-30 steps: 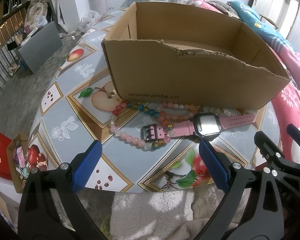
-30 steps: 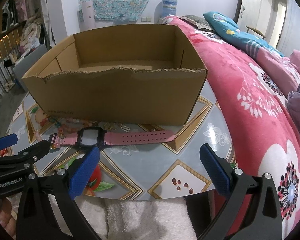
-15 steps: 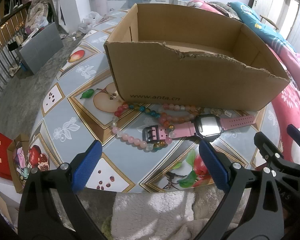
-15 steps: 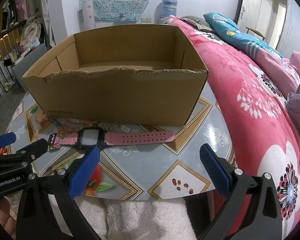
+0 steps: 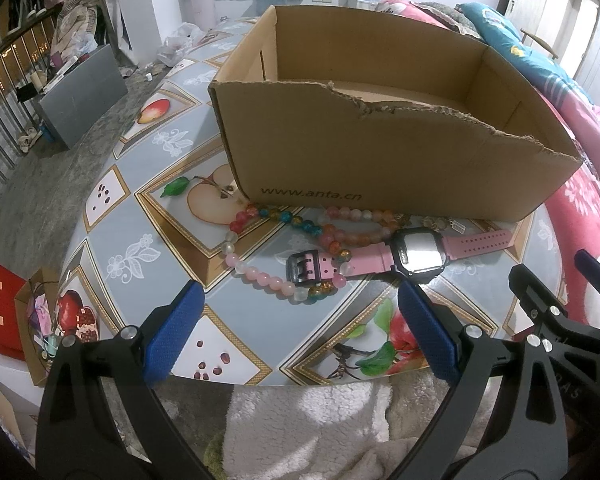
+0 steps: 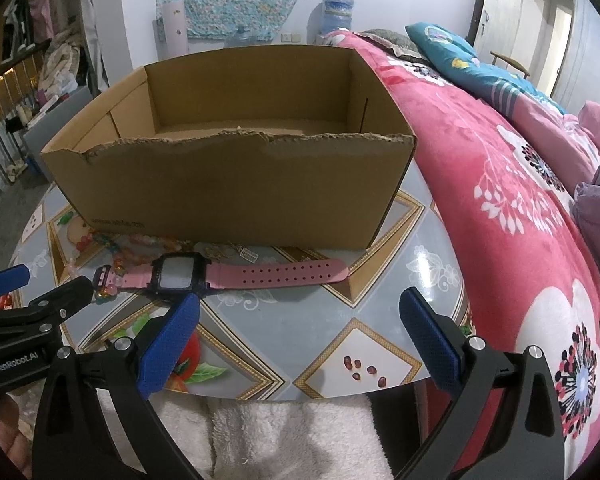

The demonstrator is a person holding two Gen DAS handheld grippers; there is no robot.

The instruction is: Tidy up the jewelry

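Left wrist | left gripper [image 5: 298, 326] fingers wide apart, empty | right gripper [image 6: 298, 330] likewise | watch [image 5: 418, 250] on table [image 5: 236, 344]

The 2 wrist cameras sit low at the table's [image 5: 168, 216] near edge, facing the cardboard box [image 5: 380, 160] close ahead, left beside right. Both views share the box, pink watch [image 6: 228, 274] and beads [image 5: 268, 280].
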